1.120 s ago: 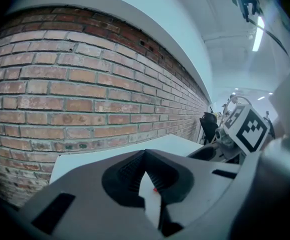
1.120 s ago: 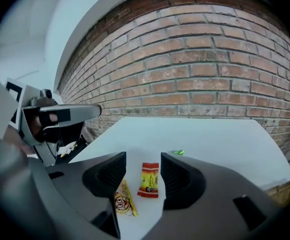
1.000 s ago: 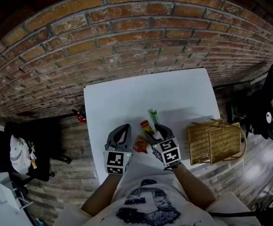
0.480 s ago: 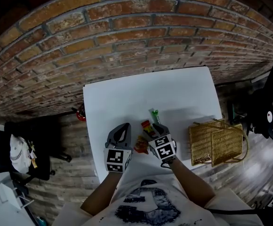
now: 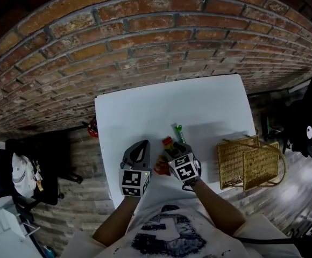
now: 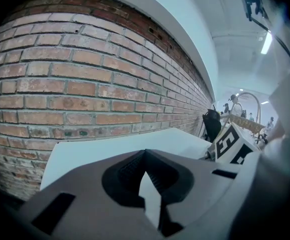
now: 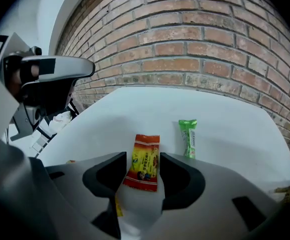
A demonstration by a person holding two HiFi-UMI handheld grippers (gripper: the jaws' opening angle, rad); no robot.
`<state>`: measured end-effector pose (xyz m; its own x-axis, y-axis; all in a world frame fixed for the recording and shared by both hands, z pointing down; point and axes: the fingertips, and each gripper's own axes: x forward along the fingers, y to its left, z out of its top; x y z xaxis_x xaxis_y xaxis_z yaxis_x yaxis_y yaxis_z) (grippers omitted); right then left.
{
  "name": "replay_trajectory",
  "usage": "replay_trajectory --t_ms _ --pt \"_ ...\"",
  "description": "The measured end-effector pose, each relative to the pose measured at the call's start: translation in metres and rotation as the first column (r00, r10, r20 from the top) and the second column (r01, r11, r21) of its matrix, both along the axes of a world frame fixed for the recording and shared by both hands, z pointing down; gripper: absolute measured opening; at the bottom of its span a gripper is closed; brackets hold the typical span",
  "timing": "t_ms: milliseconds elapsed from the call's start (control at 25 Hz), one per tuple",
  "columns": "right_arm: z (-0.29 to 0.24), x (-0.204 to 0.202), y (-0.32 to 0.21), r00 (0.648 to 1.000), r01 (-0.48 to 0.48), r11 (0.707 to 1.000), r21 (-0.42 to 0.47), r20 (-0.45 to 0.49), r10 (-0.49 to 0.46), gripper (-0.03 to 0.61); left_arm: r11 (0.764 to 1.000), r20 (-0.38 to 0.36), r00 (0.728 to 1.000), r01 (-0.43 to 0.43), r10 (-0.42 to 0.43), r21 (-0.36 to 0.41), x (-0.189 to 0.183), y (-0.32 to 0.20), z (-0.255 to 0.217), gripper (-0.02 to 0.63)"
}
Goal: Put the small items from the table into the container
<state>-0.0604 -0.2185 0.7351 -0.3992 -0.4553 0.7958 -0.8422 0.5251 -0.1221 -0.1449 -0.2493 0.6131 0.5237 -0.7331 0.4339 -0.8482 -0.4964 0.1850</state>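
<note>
On the white table lie three small snack packets. A red-orange packet lies flat between the jaws of my right gripper, which stands open and tilted down over it; whether the pads touch it I cannot tell. In the head view that packet peeks out ahead of the right gripper. A green packet lies just beyond to the right. Another orange packet rests between the two grippers. My left gripper is shut and holds nothing.
A wicker basket with its lid folded open stands off the table's right edge. A brick wall runs behind the table. A black chair with a bag sits at the left.
My right gripper has sunk toward the table, and its jaws now straddle the red-orange packet. The left gripper has kept still.
</note>
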Motion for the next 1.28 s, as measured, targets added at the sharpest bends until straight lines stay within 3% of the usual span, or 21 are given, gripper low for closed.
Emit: replay_trajectory --t_ms 160,360,800,1280 --pt "0.001 0.004 -0.001 0.999 -0.003 1.000 0.012 -0.037 0.003 0.179 1.000 -0.002 1.000 -0.001 0.001 0.001 0.000 -0.001 0.001 0.046" --pt "0.001 0.003 -0.001 0.998 0.004 1.000 0.019 -0.063 -0.002 0.169 1.000 -0.002 1.000 0.002 -0.002 -0.001 0.000 -0.001 0.000 0.046" --pt "-0.007 0.006 -0.001 0.998 -0.007 0.999 0.051 -0.054 0.010 0.065 1.000 0.004 1.000 0.000 0.000 0.010 -0.001 0.004 -0.006 0.046" --pt "-0.032 0.014 0.003 0.998 -0.059 0.994 0.094 0.001 0.060 0.054 0.999 0.004 1.000 -0.013 0.013 0.041 0.003 0.012 -0.021 0.046"
